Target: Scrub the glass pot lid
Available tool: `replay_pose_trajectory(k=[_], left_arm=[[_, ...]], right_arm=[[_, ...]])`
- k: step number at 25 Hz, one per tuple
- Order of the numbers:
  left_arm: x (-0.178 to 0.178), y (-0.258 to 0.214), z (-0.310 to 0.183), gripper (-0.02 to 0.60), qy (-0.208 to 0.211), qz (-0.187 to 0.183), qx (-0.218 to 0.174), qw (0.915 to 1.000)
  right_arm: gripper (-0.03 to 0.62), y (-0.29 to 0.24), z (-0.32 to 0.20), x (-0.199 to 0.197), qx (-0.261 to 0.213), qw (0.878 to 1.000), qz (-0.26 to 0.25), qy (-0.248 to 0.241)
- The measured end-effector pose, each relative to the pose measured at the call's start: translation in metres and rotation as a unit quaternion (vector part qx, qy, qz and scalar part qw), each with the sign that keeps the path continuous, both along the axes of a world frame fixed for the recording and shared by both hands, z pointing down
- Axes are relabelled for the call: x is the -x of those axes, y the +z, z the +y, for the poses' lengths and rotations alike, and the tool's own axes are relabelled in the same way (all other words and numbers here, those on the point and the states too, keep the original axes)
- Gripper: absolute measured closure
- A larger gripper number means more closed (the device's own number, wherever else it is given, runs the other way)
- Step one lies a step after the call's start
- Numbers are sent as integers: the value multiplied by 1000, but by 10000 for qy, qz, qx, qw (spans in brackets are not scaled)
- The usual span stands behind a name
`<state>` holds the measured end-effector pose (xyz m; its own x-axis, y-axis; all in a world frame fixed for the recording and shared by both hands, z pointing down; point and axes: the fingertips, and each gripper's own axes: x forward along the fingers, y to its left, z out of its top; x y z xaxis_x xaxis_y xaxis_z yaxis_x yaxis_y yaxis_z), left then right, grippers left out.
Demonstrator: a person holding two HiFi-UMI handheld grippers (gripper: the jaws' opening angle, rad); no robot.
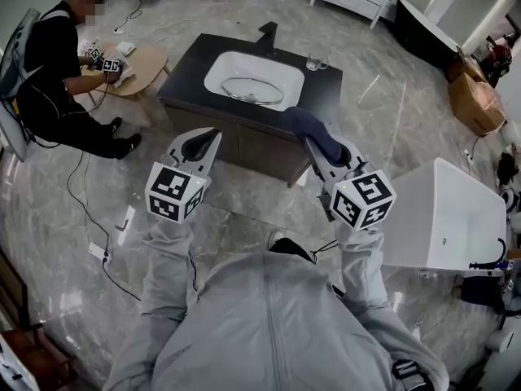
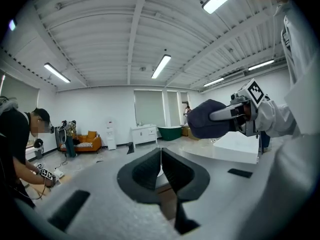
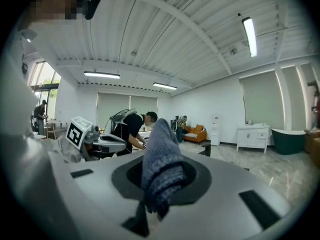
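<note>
A dark blue cloth is being clamped in the right gripper, whose jaws are being pressed tight on its lower folds while the rest is bunching upward out of them. Nothing is being carried by the left gripper; its jaws are being held together, pad against pad. Both tools are being held up in the air in front of the person, well apart from the dark counter ahead. The glass pot lid is lying inside the white sink set in the middle of that counter, with a faucet at the back edge and a drinking glass near the back right corner. Scrubbing is judged as not yet being carried out: the lid is not being touched by either tool, so the step in hand is the approach with the cloth. For the next move, the cloth is to be brought down into the sink and pressed onto the glass, and the left jaws are probably to be opened so that the lid can be steadied by its rim; whether a knob is offering a hold cannot be made out.
</note>
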<state>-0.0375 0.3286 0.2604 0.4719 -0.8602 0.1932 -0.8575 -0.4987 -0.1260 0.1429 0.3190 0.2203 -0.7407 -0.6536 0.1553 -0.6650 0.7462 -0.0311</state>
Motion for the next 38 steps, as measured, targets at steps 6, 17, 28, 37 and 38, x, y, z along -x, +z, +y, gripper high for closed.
replay_pose_trajectory(k=[6,17,28,37,38], left_arm=[[-2,7,-12,552,37,-51,40,10000],[-9,22,-86,552,-142,-57,170,9997],[-33,36,-196,552,-228,-76,445,9987],[-41,55,-274,552,-319,-172,783,9963],[-41,56,-281,552,-336,-188,808,9960]], right_arm=[[528,5,-14,3,-21,10000,88,-23],[528,26,-99,3,94,9996,-29,-256],[528,53,-210,-15,518,9977,59,-442],[528,79,-293,-17,945,9930,24,-701],[528,81,-301,-18,986,9926,12,-704]])
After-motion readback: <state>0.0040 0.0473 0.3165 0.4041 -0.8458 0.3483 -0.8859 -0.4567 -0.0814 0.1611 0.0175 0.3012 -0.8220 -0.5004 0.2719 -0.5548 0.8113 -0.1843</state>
